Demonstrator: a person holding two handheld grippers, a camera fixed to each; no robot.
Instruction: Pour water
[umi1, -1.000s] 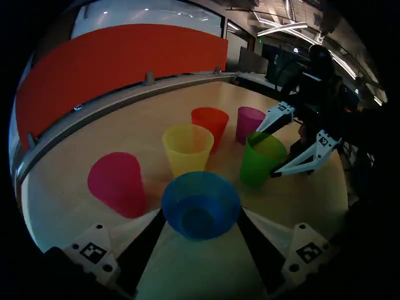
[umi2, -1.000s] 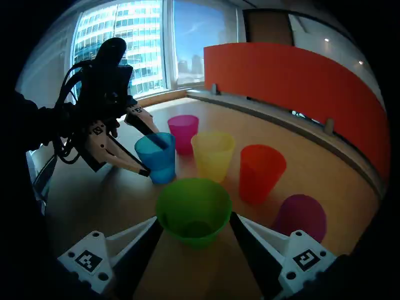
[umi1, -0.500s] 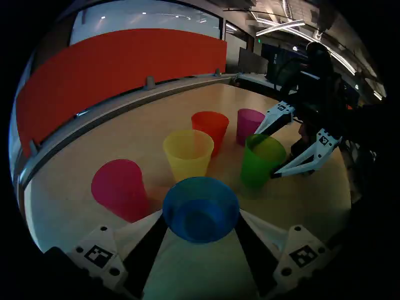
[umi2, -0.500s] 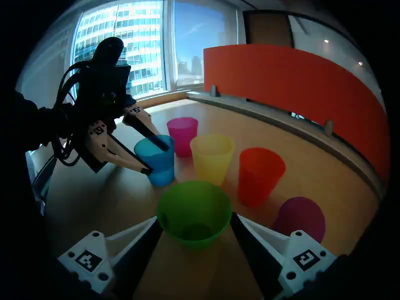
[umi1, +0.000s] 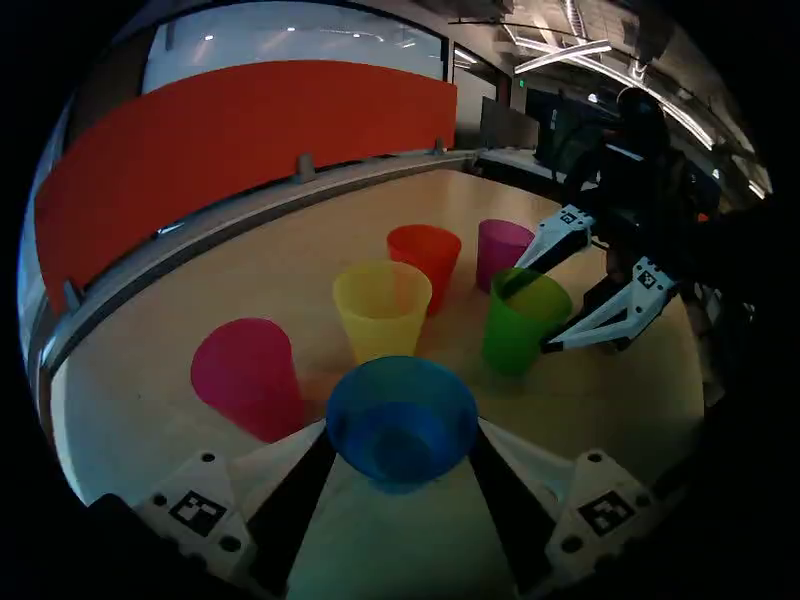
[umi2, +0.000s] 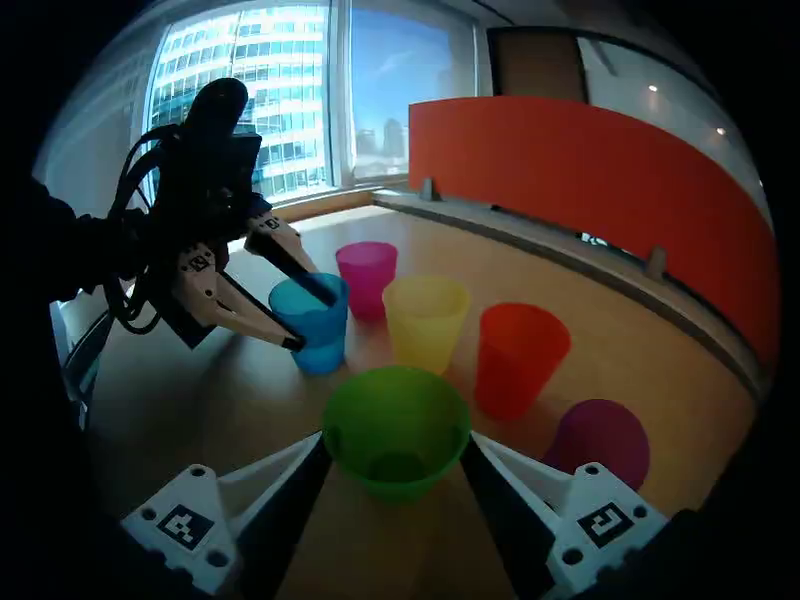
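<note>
A blue cup (umi1: 402, 415) sits upright between the fingers of my left gripper (umi1: 402, 428), which is shut on it. My right gripper (umi2: 396, 442) is shut on a green cup (umi2: 396, 420), also upright. In the left gripper view the green cup (umi1: 522, 320) is to the right, with the right gripper (umi1: 522, 322) clamped round it. The right gripper view has the blue cup (umi2: 312, 325) at left in the left gripper (umi2: 312, 322). I cannot tell whether either cup holds water.
On the wooden table (umi1: 300, 250), yellow (umi1: 382, 310), red (umi1: 425, 255), purple (umi1: 500, 250) and pink (umi1: 247, 375) cups stand between the two held cups. An orange panel (umi1: 230, 130) runs along the table's far edge. Windows (umi2: 260, 90) lie behind the left gripper.
Both grippers keep their cups. The left view has drifted slightly, so the table cups sit a little further right and lower; the green cup has shifted slightly right in the right view.
</note>
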